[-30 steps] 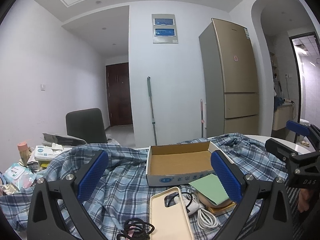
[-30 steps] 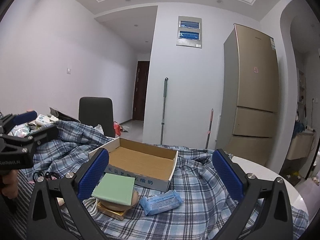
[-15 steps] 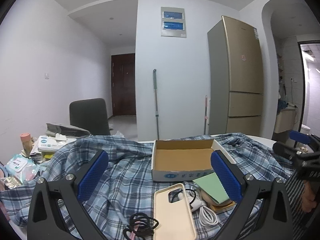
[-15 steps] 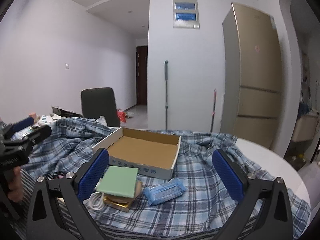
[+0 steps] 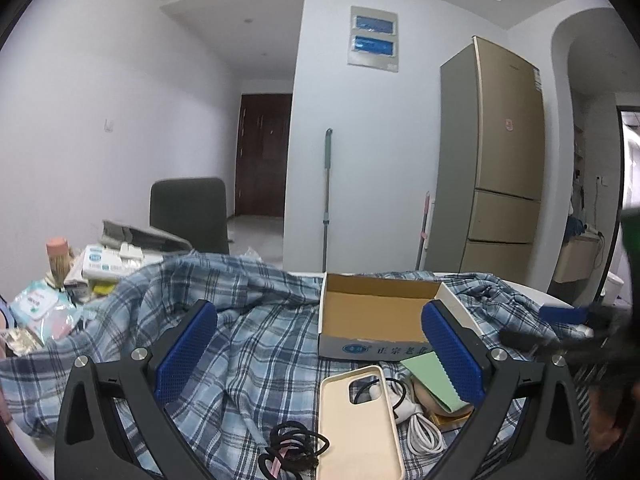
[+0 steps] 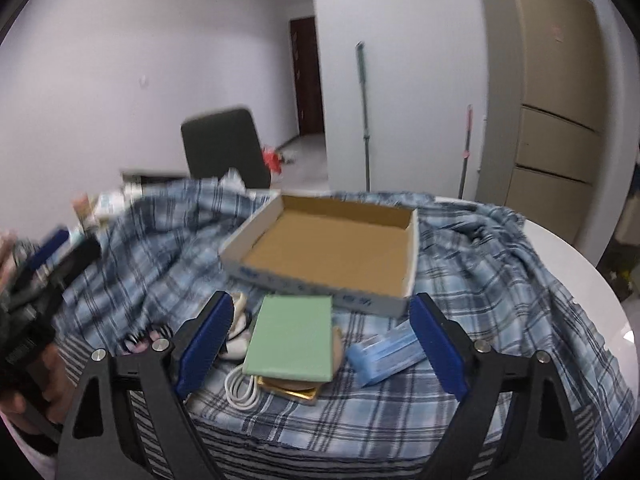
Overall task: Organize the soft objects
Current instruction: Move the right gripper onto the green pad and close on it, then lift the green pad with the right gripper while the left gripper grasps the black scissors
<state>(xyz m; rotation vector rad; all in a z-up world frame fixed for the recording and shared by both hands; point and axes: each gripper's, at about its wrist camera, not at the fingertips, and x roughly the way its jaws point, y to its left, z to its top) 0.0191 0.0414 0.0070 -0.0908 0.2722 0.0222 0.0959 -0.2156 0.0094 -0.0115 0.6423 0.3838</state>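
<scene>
Two grippers: left gripper [image 5: 320, 354] spread wide, nothing clamped; right gripper [image 6: 322, 338] closing, jaws apart above green pad [image 6: 290, 338]. Blue tissue pack [image 6: 384, 356] on plaid cloth [image 6: 500, 280], just before empty cardboard box [image 6: 332, 248].

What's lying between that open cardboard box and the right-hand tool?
In the right wrist view, a green pad on a gold item and a blue packet lie between the cardboard box and the closing right tool.

At frame right we see a tall gold fridge [image 5: 506, 160], with a mop [image 5: 327, 196] leaning on the wall at centre. A dark chair [image 5: 188, 212] stands left of centre, before a brown door [image 5: 262, 156].
</scene>
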